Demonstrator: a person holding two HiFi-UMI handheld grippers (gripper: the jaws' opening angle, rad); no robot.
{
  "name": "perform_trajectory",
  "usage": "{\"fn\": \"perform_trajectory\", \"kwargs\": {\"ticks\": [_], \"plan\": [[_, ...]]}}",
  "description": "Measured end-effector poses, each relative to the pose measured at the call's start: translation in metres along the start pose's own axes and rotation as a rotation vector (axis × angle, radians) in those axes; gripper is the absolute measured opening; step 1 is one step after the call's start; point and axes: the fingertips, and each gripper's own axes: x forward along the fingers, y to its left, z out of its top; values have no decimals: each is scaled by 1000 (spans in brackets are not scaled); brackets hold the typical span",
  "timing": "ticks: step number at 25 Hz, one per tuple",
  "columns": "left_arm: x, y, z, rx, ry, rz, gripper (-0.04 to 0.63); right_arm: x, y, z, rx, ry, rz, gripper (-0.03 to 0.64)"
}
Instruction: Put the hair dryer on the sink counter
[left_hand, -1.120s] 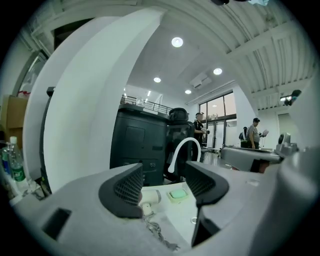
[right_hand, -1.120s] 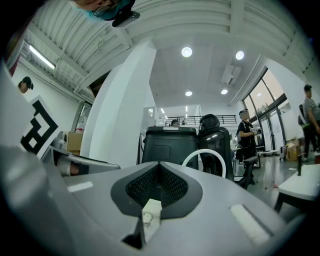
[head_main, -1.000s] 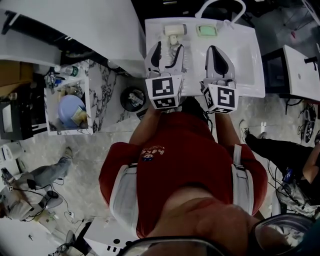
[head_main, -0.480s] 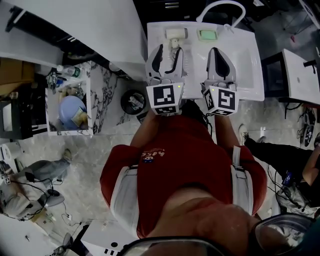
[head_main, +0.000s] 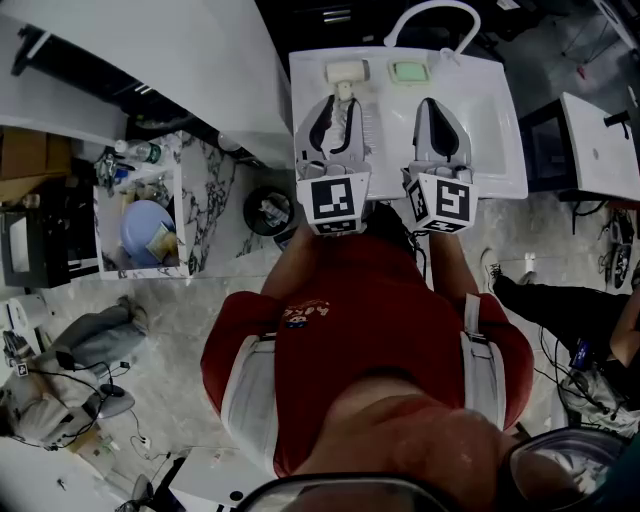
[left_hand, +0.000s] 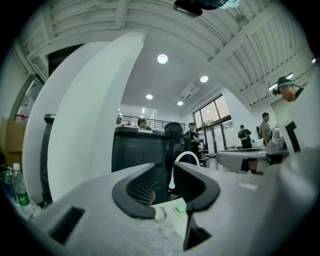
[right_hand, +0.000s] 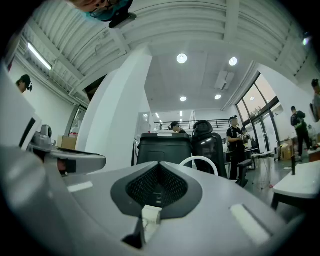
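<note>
Cream-coloured and T-shaped, the hair dryer is seen lying flat on the white sink counter, at its far left part, with the head set far and the handle pointed near, toward the left gripper. Just right of it a pale green bar, perhaps soap, is laid. The left gripper's jaws have just been closing and are held partly apart. In the left gripper view the handle's banded end is shown low at the tips with no pad pressed on it, so nothing is gripped. Whether that end lies just between the tips or just beyond them cannot be told. The right gripper is held over the counter to the right, its jaws brought fully together on nothing. The placing itself is judged to be done, since the dryer appears to be borne by the counter alone, and the step in hand is judged to be the letting go and clearing away. For the next move the left gripper would need to be drawn straight back toward the near edge, so that the handle is not nudged and the dryer is left settled. No brand or label can be read on the dryer. The cubes on the grippers are marked only with black-and-white square patterns, and a small print on the person's red shirt is too small to be read.
</note>
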Motion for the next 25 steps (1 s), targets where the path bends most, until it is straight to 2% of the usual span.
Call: {"fn": "perform_trajectory", "kwargs": {"ticks": [3,14,25], "plan": [[0,0,3,19,-5,16,80,1,1,3,4,-4,0,2],[0,4,10,32,-34,23,37,3,5,4,0,-4,16,2],[-11,12,7,16,-34,39,2,8,25,-2,-16,17,61,2]]}}
